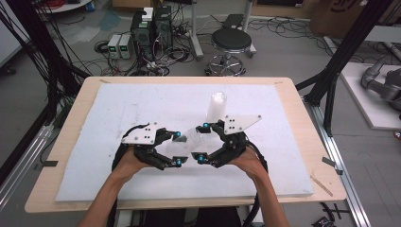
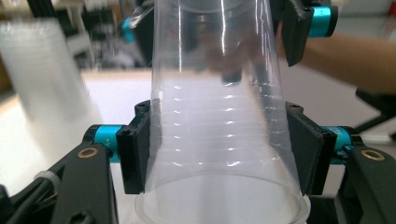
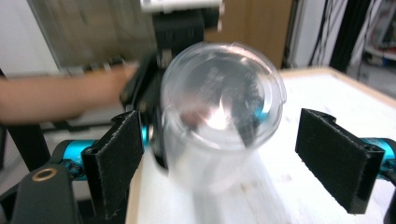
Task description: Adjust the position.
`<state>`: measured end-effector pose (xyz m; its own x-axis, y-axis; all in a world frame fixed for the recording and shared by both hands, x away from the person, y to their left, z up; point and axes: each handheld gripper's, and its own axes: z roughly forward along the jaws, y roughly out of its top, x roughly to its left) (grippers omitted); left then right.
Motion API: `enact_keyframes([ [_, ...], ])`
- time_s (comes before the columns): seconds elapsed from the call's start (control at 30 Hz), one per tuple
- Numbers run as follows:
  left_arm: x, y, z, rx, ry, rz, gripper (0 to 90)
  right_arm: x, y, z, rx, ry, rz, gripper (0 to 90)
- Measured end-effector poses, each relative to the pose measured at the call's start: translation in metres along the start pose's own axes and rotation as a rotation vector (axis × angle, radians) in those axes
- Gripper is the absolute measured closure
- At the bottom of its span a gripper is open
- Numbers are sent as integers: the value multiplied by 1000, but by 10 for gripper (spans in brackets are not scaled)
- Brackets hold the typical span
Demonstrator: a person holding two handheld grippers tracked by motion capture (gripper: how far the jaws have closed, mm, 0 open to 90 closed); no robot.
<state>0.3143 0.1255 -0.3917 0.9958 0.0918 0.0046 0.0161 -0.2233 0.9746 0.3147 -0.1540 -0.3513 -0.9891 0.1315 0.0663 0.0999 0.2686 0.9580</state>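
Clear cup held between two grippers, centre of frame.

We noted the left gripper (image 1: 177,148) clamped on the clear plastic cup (image 1: 195,137), pads pressed against its wall, cup lying sideways over the white counter (image 1: 118,109). The right gripper (image 1: 204,141) stood apart around the cup's base, pads not touching. A stack of cups (image 1: 216,108) stood upright just above, centre frame.

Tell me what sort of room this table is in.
Most likely a robotics or electronics lab: computer towers and loose cables lie on the floor behind the table, a round stool stands there, and a grey robot arm rests at the right.
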Motion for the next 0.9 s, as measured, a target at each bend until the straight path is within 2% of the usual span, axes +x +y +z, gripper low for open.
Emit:
enact_keyframes([
  [0.03,1,1,-2,30,3,-7,346,1,-1,-1,40,-16,-7,154],
  [0.07,2,4,-5,69,4,-8,346,1,-2,0,111,-26,-20,154],
  [0.1,3,6,-8,110,-3,-12,346,1,-2,0,111,-26,-20,154],
  [0.17,5,13,-13,183,-16,-18,346,2,-2,2,193,-32,-42,154],
  [0.23,8,21,-16,285,-31,-30,346,3,0,6,288,-30,-61,155],
  [0.3,9,27,-16,378,-34,-44,346,3,3,9,358,-30,-72,155],
  [0.4,10,35,-13,533,-33,-45,345,3,9,15,497,-34,-95,157],
  [0.43,11,38,-13,588,-40,-32,346,4,10,18,541,-34,-109,159],
  [0.47,11,41,-11,623,-39,-41,346,4,12,20,588,-36,-114,159],
  [0.53,11,44,-8,676,-40,-43,345,5,18,27,688,-30,-136,166],
  [0.57,11,46,-7,687,-40,-42,345,5,18,27,688,-30,-136,166],
  [0.63,11,48,-5,694,-47,-45,346,5,22,30,726,-27,-144,167],
  [0.9,8,49,5,722,-61,-9,347,2,28,36,734,-12,-150,173],
])
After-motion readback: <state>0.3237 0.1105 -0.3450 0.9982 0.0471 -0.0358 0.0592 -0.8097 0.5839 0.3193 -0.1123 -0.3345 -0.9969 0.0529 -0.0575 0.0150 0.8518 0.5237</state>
